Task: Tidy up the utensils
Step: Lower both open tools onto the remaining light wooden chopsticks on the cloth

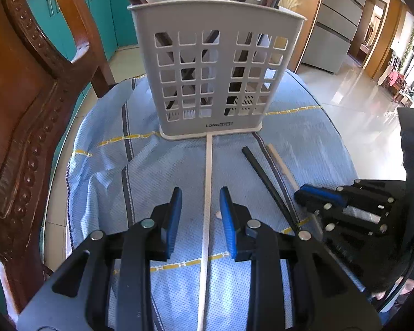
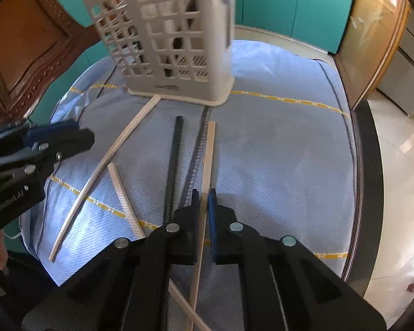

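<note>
A grey slotted utensil holder stands upright on the cloth, with dark sticks inside it. A long white chopstick runs from its base back between the fingers of my left gripper, which is open, with a gap on both sides. To the right lie a black chopstick and a beige chopstick. My right gripper is shut on the beige chopstick near its lower half. A shorter cream chopstick lies between the white and black ones.
Everything rests on a light blue cloth with yellow lines, over a round table whose dark edge curves along the right. A carved wooden chair stands close on the left. Another pale stick lies under my right gripper.
</note>
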Motion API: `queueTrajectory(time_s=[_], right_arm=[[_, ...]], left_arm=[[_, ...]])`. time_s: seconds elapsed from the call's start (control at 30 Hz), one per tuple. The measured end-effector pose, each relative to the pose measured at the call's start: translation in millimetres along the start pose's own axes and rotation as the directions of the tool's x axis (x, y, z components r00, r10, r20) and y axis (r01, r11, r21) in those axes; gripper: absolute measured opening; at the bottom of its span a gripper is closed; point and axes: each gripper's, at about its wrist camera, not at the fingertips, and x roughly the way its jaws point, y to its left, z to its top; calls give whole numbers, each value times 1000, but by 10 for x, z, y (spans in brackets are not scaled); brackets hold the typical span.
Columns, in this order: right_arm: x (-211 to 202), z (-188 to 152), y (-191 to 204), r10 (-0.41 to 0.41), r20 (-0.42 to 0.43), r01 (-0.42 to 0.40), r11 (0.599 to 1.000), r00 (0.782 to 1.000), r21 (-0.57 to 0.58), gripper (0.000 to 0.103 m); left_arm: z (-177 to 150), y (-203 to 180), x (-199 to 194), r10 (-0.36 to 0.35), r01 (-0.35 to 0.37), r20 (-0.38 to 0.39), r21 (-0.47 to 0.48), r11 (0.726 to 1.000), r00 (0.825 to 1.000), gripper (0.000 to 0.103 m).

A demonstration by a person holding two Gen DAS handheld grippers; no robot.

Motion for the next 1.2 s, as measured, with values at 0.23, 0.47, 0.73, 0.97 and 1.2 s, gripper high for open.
queueTrajectory(time_s=[0.23,0.47,0.73,0.97,1.2], right_arm=[[-84,28,-261,39,26,-41,993,999,111,7],[-88,48,-243,55,31,-58,993,998,105,7],[-188,20,-2,133,58,-133,991,989,-4,8],[-44,-145,682,132,-6,-129,957,991,-260,23],[-52,-115,537,129,-3,-127,973,992,-193,6]], left_arm=[[-19,8,90,-24,23,-25,-11,1000,999,29],[-22,-19,281,-26,25,-72,-15,1000,997,29],[9,230,311,-40,29,-88,-122,992,995,29],[52,313,223,-31,22,-56,-154,988,998,29],[13,277,227,-14,5,-64,-140,990,998,29]])
